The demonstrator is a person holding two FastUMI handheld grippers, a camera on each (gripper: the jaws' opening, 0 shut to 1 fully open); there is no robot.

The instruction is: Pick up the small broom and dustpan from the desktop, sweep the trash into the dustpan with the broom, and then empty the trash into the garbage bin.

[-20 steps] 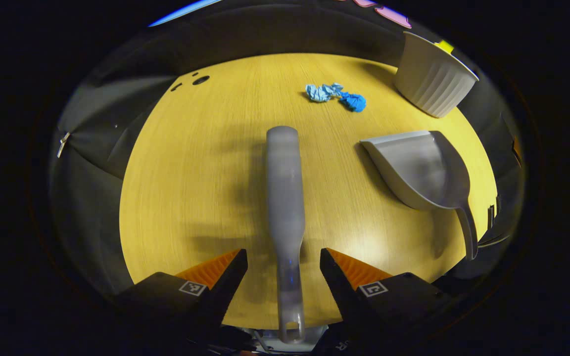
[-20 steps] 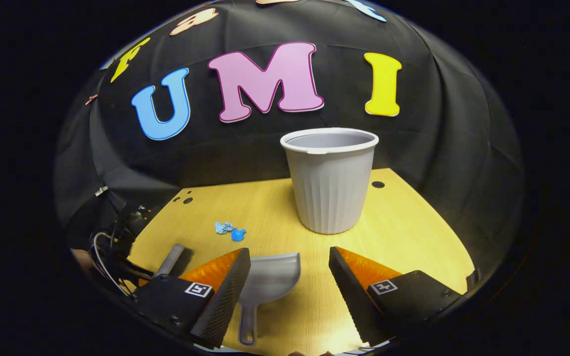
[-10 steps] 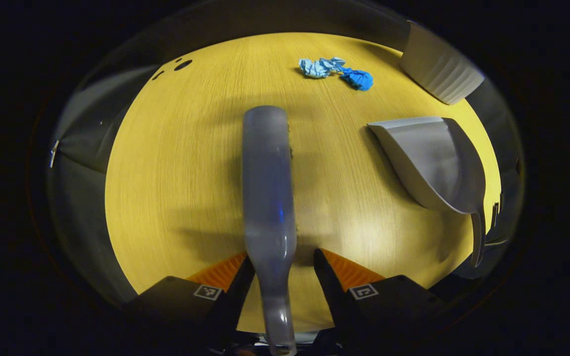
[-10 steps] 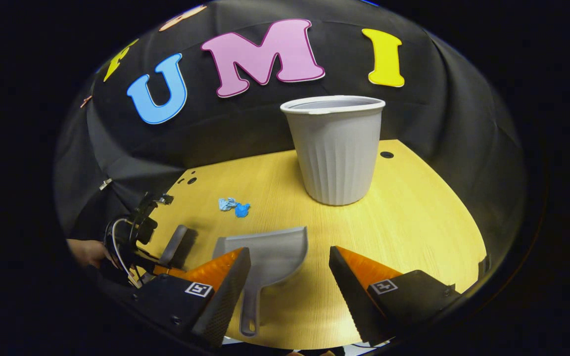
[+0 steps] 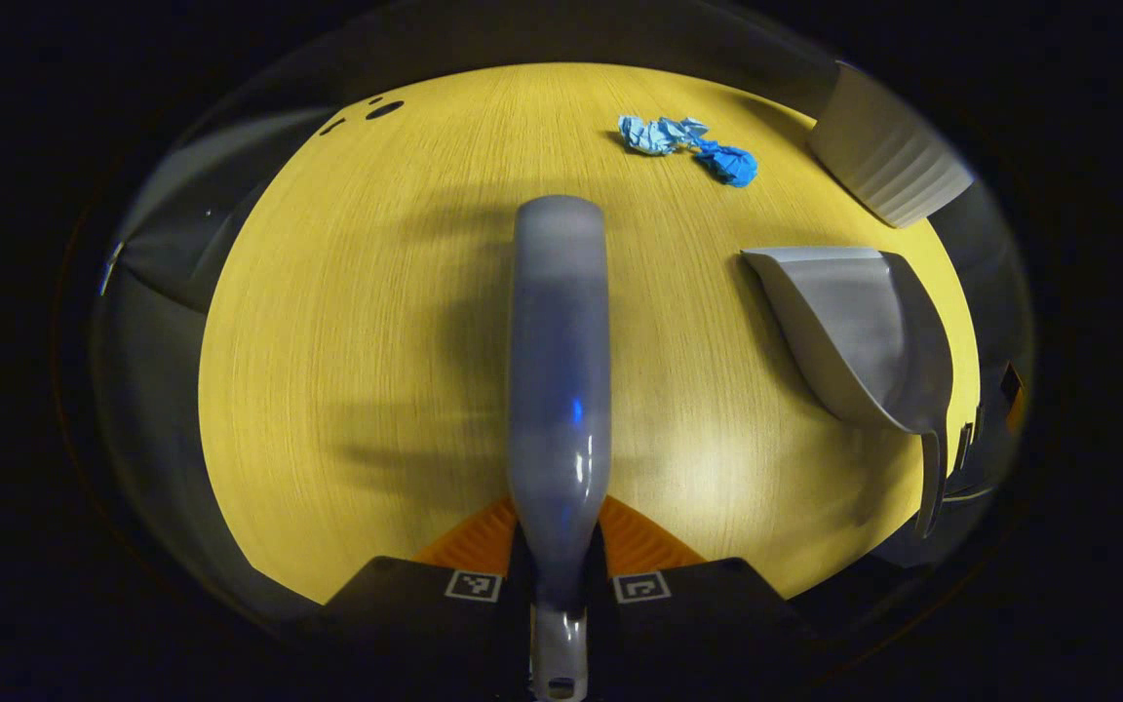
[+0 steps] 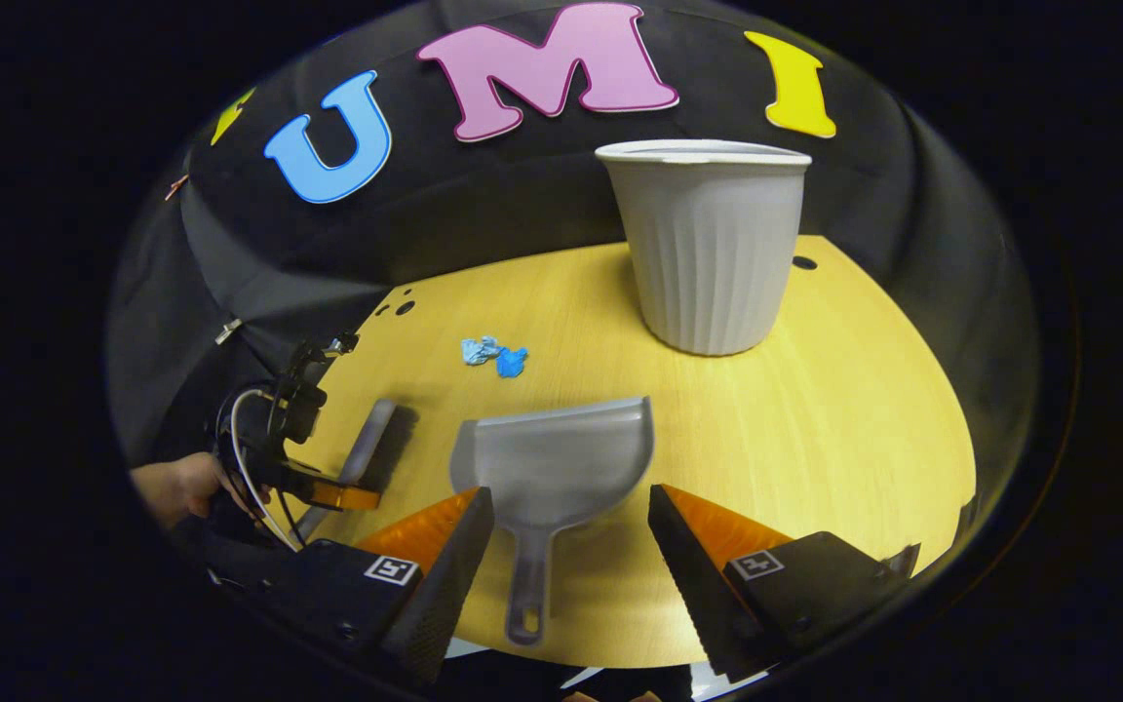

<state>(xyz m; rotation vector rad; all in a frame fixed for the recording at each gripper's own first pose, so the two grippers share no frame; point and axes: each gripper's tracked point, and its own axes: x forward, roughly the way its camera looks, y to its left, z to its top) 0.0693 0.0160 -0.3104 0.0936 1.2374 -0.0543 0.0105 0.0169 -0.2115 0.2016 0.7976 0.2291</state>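
Broom (image 5: 559, 361): lies flat on the worktop (image 5: 347, 322), long axis running straight away from the left gripper (image 5: 558, 561), handle end nearest, head end far. Left fingers are closed on the handle neck, one pressing each side; the hang-hole tip pokes out behind them. In the right gripper view the same gripper sits low on the worktop at the broom's near end, a person's hand (image 6: 176, 485) behind it. Dustpan (image 6: 552, 468): flat on the worktop just right of the broom, apart from it, open mouth facing away, handle pointing back toward the right gripper (image 6: 571, 546). Right fingers are spread wide with nothing held; the dustpan handle lies between them and ahead, roughly in line with them, not touched as far as the view tells. Judgement: broom grasp looks made, dustpan grasp is the step pending, and it turns on that alignment — the right gripper needs to advance and drop along the handle's axis before closing. Farther out: crumpled blue trash (image 5: 686, 149) on the bare worktop beyond both tools, nearer the broom's far end. Farthest: ribbed pale garbage bin (image 6: 708, 244), upright, beyond the dustpan's mouth, well apart from the trash.
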